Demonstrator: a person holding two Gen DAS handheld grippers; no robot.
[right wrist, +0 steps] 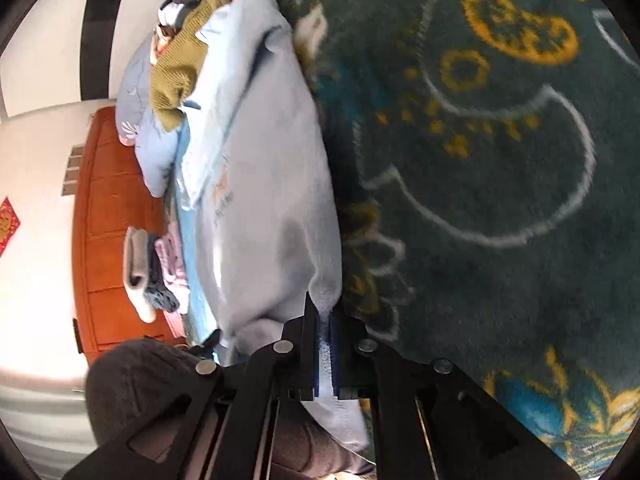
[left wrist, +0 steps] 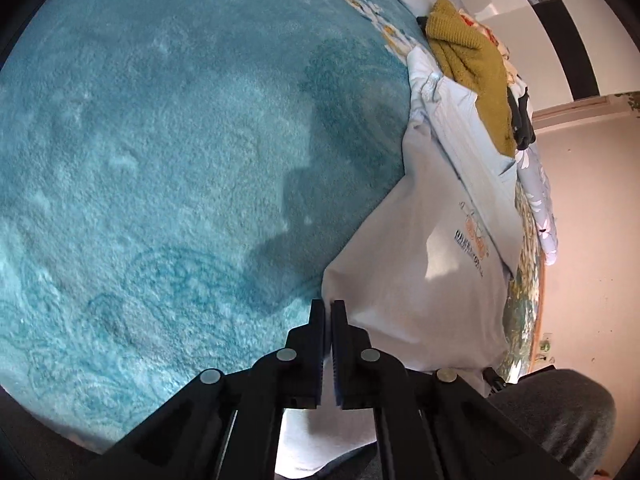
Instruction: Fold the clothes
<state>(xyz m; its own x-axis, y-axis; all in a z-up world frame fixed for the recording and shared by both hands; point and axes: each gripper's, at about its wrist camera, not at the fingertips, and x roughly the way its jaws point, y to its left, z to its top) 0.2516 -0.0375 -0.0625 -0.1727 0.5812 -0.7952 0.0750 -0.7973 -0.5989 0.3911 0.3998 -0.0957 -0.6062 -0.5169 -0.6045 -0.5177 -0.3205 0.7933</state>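
A pale blue T-shirt (left wrist: 420,260) with a small orange and dark chest print lies on a teal fleece blanket (left wrist: 180,160). My left gripper (left wrist: 328,306) is shut, its black fingers pinching the shirt's near corner. In the right wrist view the same shirt (right wrist: 264,200) stretches away from me. There my right gripper (right wrist: 325,308) is shut on the shirt's edge, and pale fabric shows bunched between the pads. Beyond the shirt sits a heap of unfolded clothes topped by a mustard knit sweater (left wrist: 468,60) (right wrist: 176,76).
A dark green patterned blanket (right wrist: 500,180) with yellow and white motifs fills the right of the right wrist view. A small stack of folded clothes (right wrist: 148,268) rests by an orange wooden board (right wrist: 108,220). A person's grey-clad knee (left wrist: 560,412) (right wrist: 140,384) is close by.
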